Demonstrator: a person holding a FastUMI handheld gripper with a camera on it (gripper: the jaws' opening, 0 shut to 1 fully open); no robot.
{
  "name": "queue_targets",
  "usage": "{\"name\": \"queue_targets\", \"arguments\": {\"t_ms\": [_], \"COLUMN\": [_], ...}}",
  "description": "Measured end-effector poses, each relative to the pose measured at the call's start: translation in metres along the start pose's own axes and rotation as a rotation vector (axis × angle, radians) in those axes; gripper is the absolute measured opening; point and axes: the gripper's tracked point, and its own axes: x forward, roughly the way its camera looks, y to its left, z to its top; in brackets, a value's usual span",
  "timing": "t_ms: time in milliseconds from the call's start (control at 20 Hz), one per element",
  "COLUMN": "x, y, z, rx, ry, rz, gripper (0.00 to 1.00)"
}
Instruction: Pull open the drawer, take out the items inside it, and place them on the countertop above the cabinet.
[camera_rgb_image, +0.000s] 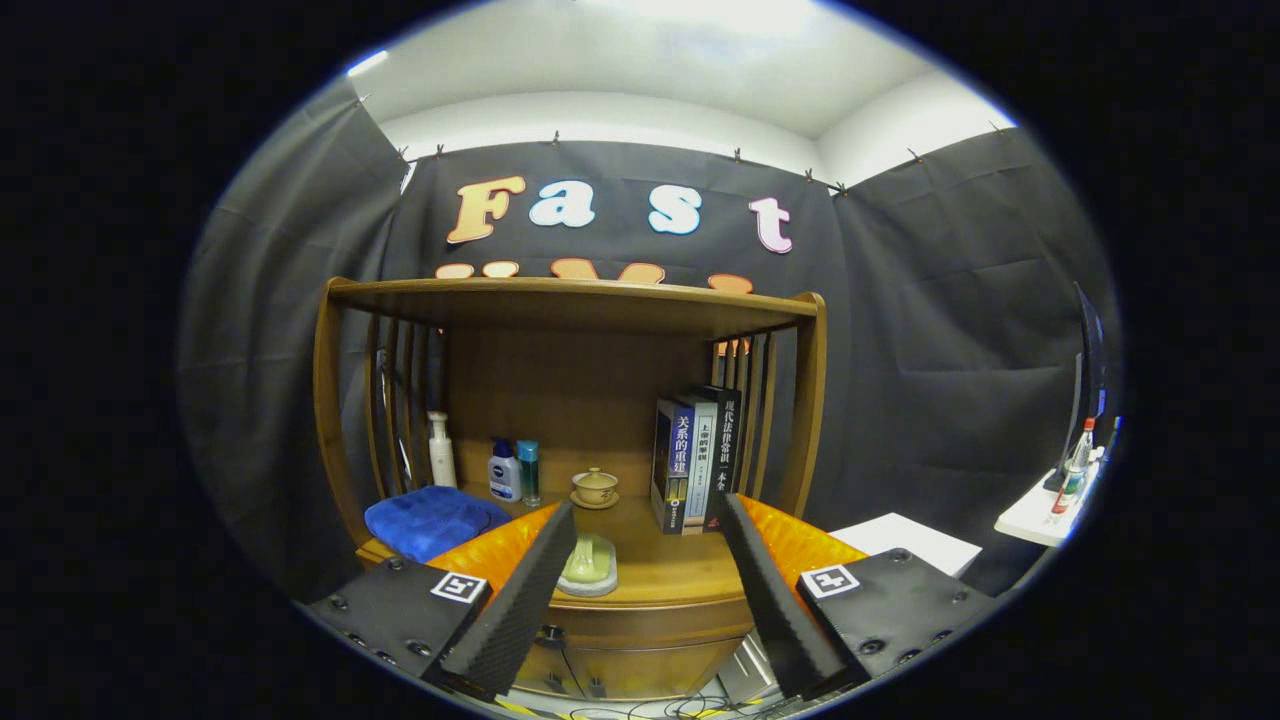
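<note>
My gripper (648, 520) is open, its two fingers spread wide with nothing between them, held above and in front of a wooden cabinet. The countertop (660, 570) lies just beyond the fingertips. A pale green soap in a clear dish (590, 566) rests on the countertop's front part, right beside the left finger (520, 590). Below the countertop's edge the drawer front (640, 625) shows with a small dark knob (551, 634) near the left finger; it looks shut.
On the countertop: a folded blue towel (432, 520), a white pump bottle (441, 452), two small bottles (514, 471), a lidded tea cup on a saucer (595, 488), upright books (696, 460). A shelf board (570, 297) roofs it. A white table (1045, 512) with bottles stands right.
</note>
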Motion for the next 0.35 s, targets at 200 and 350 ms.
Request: {"name": "queue_targets", "arguments": {"t_ms": [200, 350], "x": [-0.001, 0.001], "y": [-0.004, -0.01], "z": [-0.009, -0.013], "rx": [0.053, 0.074], "ry": [0.023, 0.028], "rz": [-0.016, -0.028], "gripper": [0.99, 0.99]}}
